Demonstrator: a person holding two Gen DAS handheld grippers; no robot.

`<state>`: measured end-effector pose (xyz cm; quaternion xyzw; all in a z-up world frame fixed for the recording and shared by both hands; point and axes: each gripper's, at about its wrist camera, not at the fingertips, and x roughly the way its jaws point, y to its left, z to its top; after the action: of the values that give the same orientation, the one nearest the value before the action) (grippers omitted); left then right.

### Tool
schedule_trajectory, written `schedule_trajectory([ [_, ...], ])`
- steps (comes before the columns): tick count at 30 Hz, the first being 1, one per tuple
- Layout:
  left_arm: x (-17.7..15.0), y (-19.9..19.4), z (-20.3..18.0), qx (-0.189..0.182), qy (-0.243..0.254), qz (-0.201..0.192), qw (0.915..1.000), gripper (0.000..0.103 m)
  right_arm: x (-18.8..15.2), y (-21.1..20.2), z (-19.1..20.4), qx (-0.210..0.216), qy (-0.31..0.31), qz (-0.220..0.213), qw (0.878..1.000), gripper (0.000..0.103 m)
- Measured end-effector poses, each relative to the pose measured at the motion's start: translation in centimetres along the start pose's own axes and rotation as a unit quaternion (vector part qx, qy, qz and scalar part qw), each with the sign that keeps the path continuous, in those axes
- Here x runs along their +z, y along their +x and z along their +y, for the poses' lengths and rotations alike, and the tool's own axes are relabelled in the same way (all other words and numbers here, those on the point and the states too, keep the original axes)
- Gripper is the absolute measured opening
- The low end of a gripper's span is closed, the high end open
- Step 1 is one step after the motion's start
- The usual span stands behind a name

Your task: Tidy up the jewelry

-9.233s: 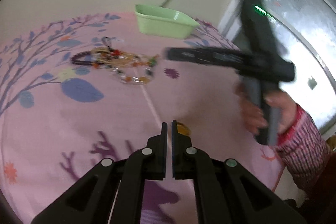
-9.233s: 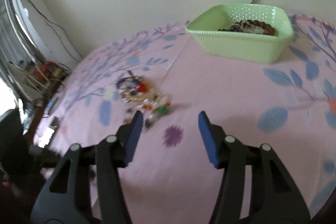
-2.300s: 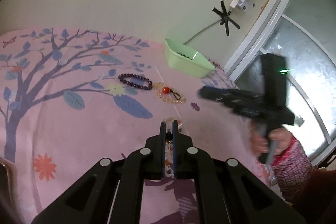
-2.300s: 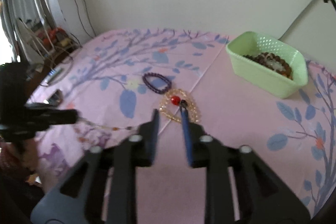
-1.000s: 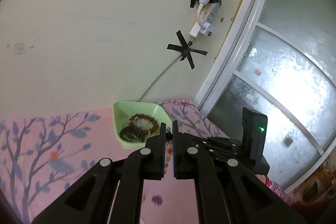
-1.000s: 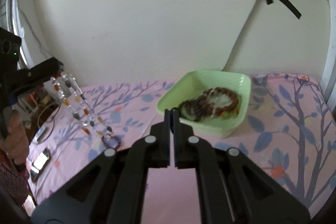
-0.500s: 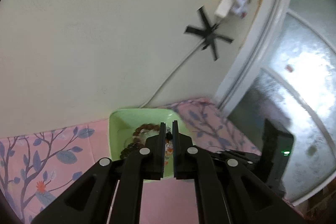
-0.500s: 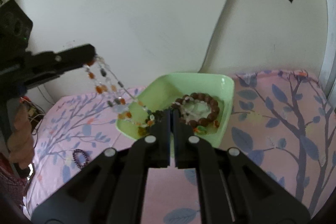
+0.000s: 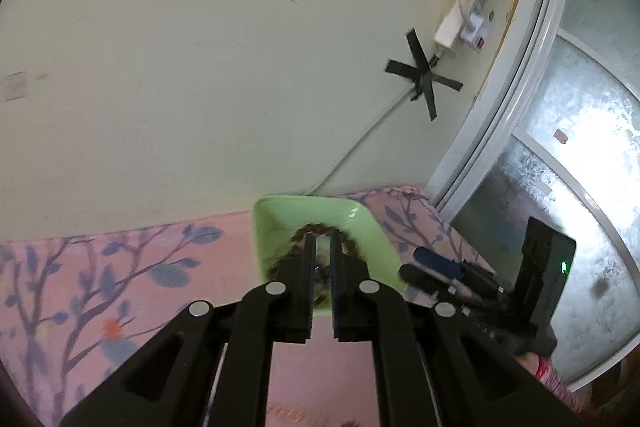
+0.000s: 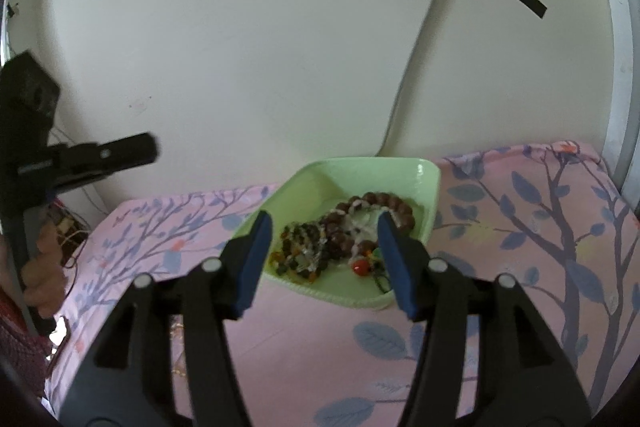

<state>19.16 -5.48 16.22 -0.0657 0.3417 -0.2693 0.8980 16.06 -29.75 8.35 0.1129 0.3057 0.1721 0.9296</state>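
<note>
A light green basket (image 10: 428,187) stands on the pink tablecloth near the wall and holds several bead strings: a brown bead bracelet (image 10: 384,205), a dark multicolour necklace (image 10: 302,247) and a strand with a red bead (image 10: 361,265). My right gripper (image 10: 324,227) is open just above the basket's near side, empty. My left gripper (image 9: 321,247) hovers above the basket (image 9: 360,223) with its jaws slightly apart and nothing between them. It also shows at the left in the right wrist view (image 10: 132,149).
The pink tablecloth with blue tree print (image 10: 540,227) covers the table. A cream wall with a taped cable (image 10: 420,67) rises right behind the basket. A window frame (image 9: 500,131) stands to the right. A thin gold strand (image 10: 178,331) lies on the cloth at lower left.
The left gripper has let the multicolour necklace fall into the basket and opened a little. The right gripper has opened wide and dropped the red-bead strand into the basket.
</note>
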Motion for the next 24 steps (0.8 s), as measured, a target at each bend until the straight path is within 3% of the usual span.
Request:
schedule_trajectory([
  [5, -4.0, -4.8, 4.3, 0.049, -0.029, -0.001, 0.9984, 0.011, -0.8, 0.2, 2.8, 0.050, -0.024, 0.032, 0.998, 0.053],
  [9, -7.6, -6.3, 7.2, 0.084, -0.050, 0.018, 0.9950, 0.030, -3.0, 1.2, 6.5, 0.091, -0.065, 0.091, 0.990, 0.053],
  [12, -10.2, -6.1, 8.9, 0.103, -0.070, 0.040, 0.9914, 0.040, -5.4, 2.3, 9.5, 0.095, -0.112, 0.137, 0.980, 0.053],
  [16, -12.6, -4.4, 10.3, 0.130, -0.071, 0.067, 0.9867, 0.044, -8.0, 3.4, 12.0, 0.089, -0.144, 0.180, 0.969, 0.053],
  [20, -13.7, -2.9, 10.7, 0.133, -0.077, 0.083, 0.9846, 0.044, -9.6, 4.1, 13.2, 0.069, -0.160, 0.200, 0.964, 0.053],
  [24, -14.5, -1.3, 9.8, 0.151, -0.052, 0.090, 0.9831, 0.045, -10.1, 4.6, 13.6, 0.058, -0.172, 0.212, 0.960, 0.056],
])
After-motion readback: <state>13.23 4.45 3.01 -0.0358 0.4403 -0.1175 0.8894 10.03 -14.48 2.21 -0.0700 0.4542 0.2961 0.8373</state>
